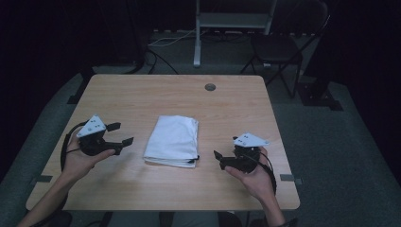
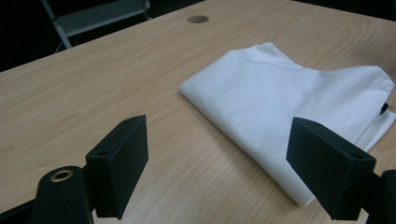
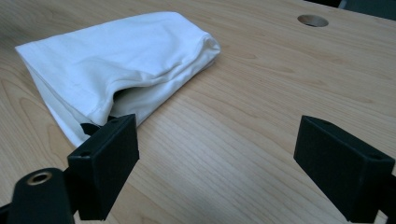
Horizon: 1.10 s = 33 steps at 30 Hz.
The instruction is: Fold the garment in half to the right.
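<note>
A folded white cloth [image 1: 172, 140] is laid flat at the middle of the table [image 1: 227, 101], apparently already folded. The left claw [image 1: 120, 134] and right claw [image 1: 226, 152] are held spread on either side, nothing gripped. Little seems left, perhaps a last fold.

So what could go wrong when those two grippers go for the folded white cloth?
The cloth lies folded in several layers, so a gripper might pinch only the top layer and pull the fold apart. The left gripper and right gripper sit open on opposite sides of it; uneven pulls could drag it askew across the smooth table. Its near edge lies flat on the wood, which looks hard to get under.
</note>
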{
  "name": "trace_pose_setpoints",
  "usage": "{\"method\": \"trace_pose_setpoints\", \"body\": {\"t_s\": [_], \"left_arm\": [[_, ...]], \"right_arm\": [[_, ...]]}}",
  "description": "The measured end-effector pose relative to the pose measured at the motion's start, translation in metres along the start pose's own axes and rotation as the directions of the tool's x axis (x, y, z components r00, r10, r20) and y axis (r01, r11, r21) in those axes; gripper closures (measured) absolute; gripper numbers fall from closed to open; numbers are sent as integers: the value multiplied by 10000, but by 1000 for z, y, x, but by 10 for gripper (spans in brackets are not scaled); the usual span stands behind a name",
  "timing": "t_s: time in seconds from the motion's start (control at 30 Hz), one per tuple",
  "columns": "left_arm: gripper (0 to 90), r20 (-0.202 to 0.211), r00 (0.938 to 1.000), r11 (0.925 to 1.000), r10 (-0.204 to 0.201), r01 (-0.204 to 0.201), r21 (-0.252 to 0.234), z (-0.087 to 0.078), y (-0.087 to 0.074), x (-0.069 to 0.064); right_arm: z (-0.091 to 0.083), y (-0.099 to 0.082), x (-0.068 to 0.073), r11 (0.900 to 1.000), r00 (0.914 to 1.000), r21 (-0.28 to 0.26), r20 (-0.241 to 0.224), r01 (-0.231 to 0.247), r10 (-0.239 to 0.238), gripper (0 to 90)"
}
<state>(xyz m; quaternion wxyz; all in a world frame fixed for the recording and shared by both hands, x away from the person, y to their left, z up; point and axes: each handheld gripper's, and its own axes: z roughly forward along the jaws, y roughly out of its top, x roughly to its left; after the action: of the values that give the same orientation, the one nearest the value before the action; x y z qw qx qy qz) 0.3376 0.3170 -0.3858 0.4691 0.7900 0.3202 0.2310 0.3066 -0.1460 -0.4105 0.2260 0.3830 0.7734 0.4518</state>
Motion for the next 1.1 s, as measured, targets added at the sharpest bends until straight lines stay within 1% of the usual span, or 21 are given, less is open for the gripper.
{"method": "trace_pose_setpoints", "body": {"t_s": [0.03,0.07,0.1,0.27,0.4,0.5,0.63,0.7,0.8,0.87,0.97,1.1], "left_arm": [[205,-42,10000,10000,8,-8,8,-2,-2,1],[205,-72,10000,10000,-68,68,-9,-4,-4,1],[204,-113,9999,10000,-36,36,-12,-6,-5,2],[205,-235,9994,9997,-235,232,-109,-15,-13,4],[204,-341,9985,9988,-419,409,-282,-21,-19,5],[205,-391,9980,9983,-497,485,-311,-25,-25,4],[204,-459,9972,9979,-587,573,-313,-30,-32,5],[204,-527,9963,9971,-678,659,-372,-35,-36,6],[205,-681,9946,9959,-786,753,-496,-42,-41,8],[205,-768,9939,9960,-792,756,-485,-46,-46,9],[204,-846,9921,9947,-931,888,-526,-50,-53,10],[205,-979,9895,9934,-1061,1011,-546,-56,-62,13]], "right_arm": [[0,-1,0,10000,10000,-26,15,-16,16,133],[-1,-1,-1,10000,10000,-19,41,11,-11,133],[-2,-2,-2,10000,10000,-16,64,5,-5,133],[-6,-4,-3,10000,9999,12,164,7,-7,133],[-10,-6,-5,10000,9996,-28,272,16,-15,133],[-14,-8,-6,10000,9993,-56,355,65,-63,133],[-20,-10,-8,9999,9988,-139,490,3,4,133],[-23,-11,-8,9998,9984,-166,561,-65,75,133],[-27,-15,-10,9998,9977,-189,671,-47,59,133],[-29,-17,-11,9998,9973,-180,730,-81,94,133],[-33,-21,-13,9996,9962,-233,847,-169,188,133],[-36,-27,-14,9995,9951,-171,951,-263,278,133]]}}
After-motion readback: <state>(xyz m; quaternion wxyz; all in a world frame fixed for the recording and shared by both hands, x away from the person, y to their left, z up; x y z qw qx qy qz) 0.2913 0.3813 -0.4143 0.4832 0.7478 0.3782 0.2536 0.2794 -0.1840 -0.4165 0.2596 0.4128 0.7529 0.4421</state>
